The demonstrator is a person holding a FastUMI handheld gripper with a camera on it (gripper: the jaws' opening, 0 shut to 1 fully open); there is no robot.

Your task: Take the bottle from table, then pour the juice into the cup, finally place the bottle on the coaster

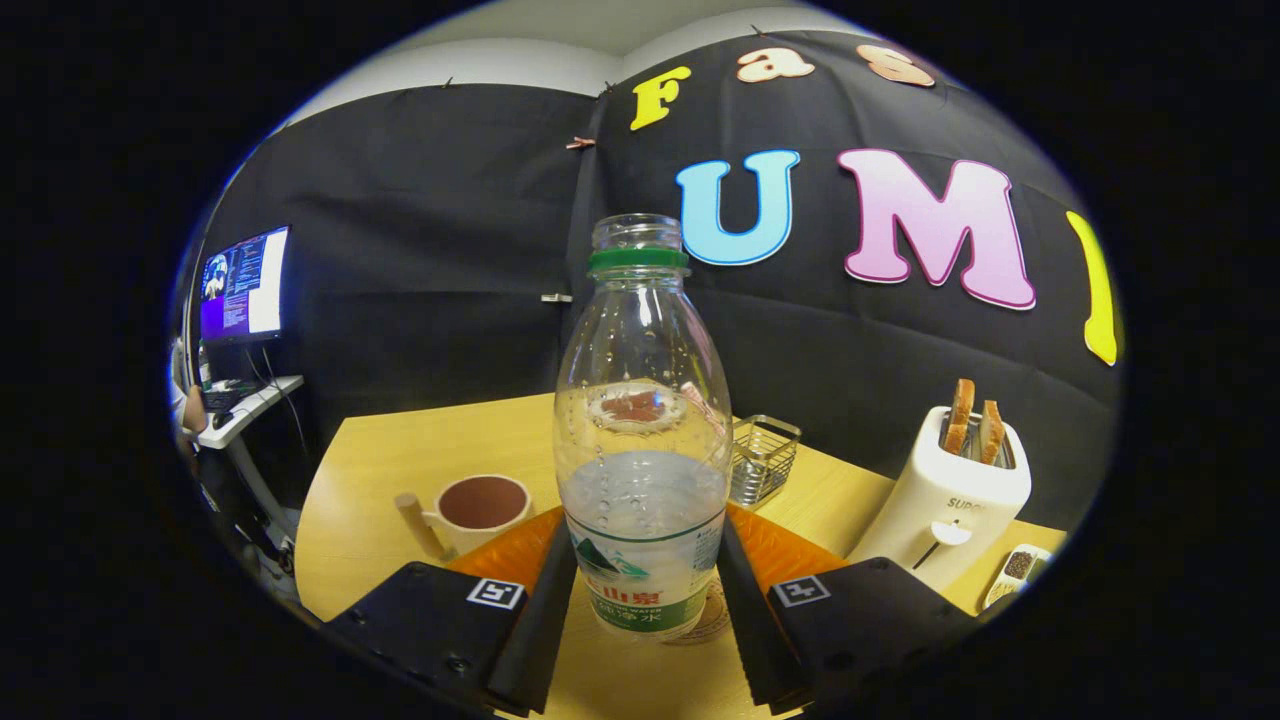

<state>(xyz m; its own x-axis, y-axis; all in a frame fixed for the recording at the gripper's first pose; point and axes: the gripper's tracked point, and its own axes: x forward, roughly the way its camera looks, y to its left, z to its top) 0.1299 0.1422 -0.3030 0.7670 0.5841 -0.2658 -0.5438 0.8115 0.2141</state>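
Tool (645, 590) has both fingers pressed flat against the lower sides of the bottle (642, 430), so it's clamped on it. It's a clear plastic bottle, rounded shoulders tapering to a narrow neck with a green ring, no cap, standing upright. Clear liquid fills roughly the bottom third, droplets cling inside above that, and a white and green label wraps the base. Bottle bottom sits over a round coaster (712, 618), whose edge peeks out at 5 o'clock from it; can't tell if they touch.

Around 9 o'clock from the bottle is a cream mug-style cup (482, 508) with a dark reddish inside and a stubby handle. At 2 o'clock, just behind, a little wire mesh basket (765, 458). Farther out at 3 o'clock, a smooth white toaster (950, 495) with two toast slices poking up, and a small dish (1018, 570) of dark bits beside it. All on a pale wood tabletop (400, 450).
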